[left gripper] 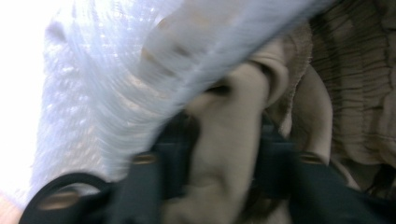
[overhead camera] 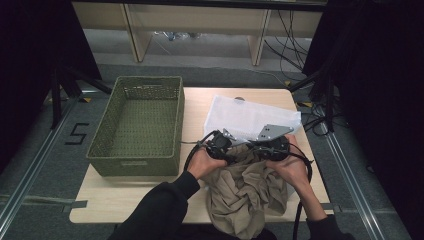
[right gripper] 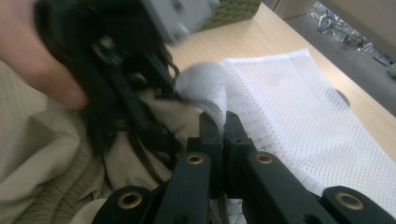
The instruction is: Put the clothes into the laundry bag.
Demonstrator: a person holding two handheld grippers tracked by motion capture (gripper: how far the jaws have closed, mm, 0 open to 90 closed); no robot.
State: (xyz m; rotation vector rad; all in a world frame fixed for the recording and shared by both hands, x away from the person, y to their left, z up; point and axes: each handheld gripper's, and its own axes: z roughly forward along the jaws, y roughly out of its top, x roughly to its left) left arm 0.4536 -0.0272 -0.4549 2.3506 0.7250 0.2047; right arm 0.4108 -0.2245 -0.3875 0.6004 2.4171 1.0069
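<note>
- Your right gripper (right gripper: 223, 135) has its jaws pinched tight together on the edge of the white mesh bag (right gripper: 299, 107); in the right gripper view a fold of that mesh bunches up just above the jaw tips.
- Your left gripper (left gripper: 224, 154) has its jaws about half apart, with a thick fold of the beige garment (left gripper: 224, 154) between them. The left gripper view is too blurred to say whether the pads press on the cloth.
- In that same view the mesh bag's rim (left gripper: 154, 70) drapes across the garment just above the jaws, touching it.
- From the high view, your left gripper (overhead camera: 220, 144) and right gripper (overhead camera: 274, 146) sit close beside each other at the near edge of the mesh bag (overhead camera: 250, 117), with the top of the garment (overhead camera: 247, 192) between them.
- Your left hand (overhead camera: 202, 161) and right hand (overhead camera: 292, 170) hold the grippers from either side of the garment.
- The garment lies crumpled on the near right part of the table (overhead camera: 125, 200), and its lower end hangs over the near edge towards you.
- The mesh bag lies flat on the table beyond the garment, reaching towards the far right corner.
- A green woven basket (overhead camera: 137, 125) stands on the left part of the table, well apart from both grippers.
</note>
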